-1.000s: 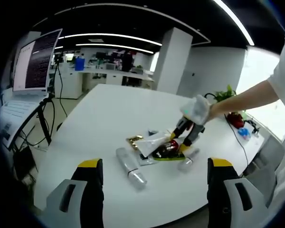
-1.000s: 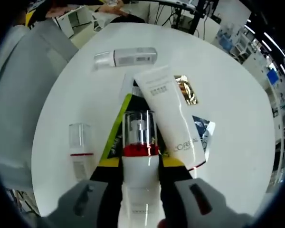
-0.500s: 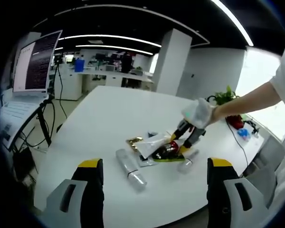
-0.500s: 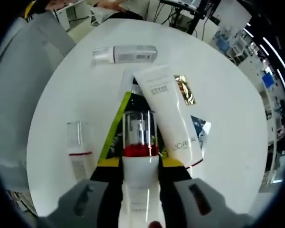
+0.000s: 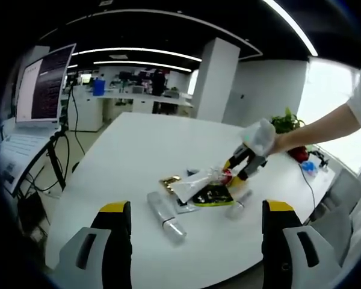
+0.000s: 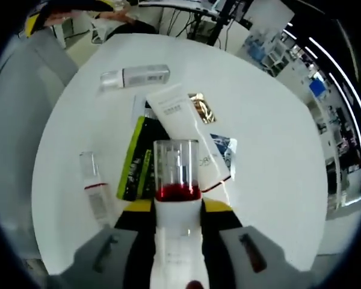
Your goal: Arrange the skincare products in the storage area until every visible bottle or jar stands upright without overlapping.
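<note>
The left gripper hung with fingers apart above the table, while the right gripper, clenched on the red-collared pump bottle over the pile, risked toppling it if released tilted.

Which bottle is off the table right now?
The clear-capped white pump bottle with the red band, held in the right gripper; the other bottles lie on the white table.

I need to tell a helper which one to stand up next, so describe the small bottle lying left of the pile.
On the round white table, look left of the green packet. The small clear bottle lies alone there, marked by a red band.
</note>
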Demonstrator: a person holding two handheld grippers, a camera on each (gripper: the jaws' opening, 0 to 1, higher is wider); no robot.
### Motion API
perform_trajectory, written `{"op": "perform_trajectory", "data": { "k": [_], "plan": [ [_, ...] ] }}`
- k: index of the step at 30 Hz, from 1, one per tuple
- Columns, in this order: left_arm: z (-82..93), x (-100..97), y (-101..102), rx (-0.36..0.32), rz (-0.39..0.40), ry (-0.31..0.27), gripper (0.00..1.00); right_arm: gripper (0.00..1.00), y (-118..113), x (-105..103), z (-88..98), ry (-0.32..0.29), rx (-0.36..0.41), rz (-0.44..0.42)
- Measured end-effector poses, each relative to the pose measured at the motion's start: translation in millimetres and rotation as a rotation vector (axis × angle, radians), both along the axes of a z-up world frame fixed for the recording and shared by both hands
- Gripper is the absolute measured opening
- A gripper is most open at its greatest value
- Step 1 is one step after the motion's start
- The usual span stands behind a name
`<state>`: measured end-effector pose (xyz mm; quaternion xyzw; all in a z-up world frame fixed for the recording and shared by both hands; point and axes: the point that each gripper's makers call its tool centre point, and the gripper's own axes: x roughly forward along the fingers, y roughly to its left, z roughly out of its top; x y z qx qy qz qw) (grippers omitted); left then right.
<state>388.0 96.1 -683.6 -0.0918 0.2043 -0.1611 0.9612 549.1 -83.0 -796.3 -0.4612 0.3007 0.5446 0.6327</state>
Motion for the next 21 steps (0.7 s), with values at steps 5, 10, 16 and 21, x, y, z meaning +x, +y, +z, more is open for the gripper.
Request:
{"op": "perform_trajectory", "data": {
  "k": [5, 10, 16, 21],
  "plan": [
    [0.6, -0.4, -1, 0.009, -0.005, -0.005, 0.87, 0.28, -14, 9, 17.0, -0.01, 0.088, -0.144],
    [2.4, -1.5, -4, 0.016, -0.012, -0.01, 0.87, 0.28, -35, 24, 30.3, -0.017, 0.186, -0.327],
    [1.2, -1.6, -3, 0.025, -0.022, -0.012, 0.87, 0.28, -60, 35, 45.4, -0.05, 0.249, -0.468],
    [0.1, -1.6, -3, 0.031, -0.031, -0.015, 0.87, 0.28, -88, 42, 57.1, -0.092, 0.353, -0.676]
  ]
}}
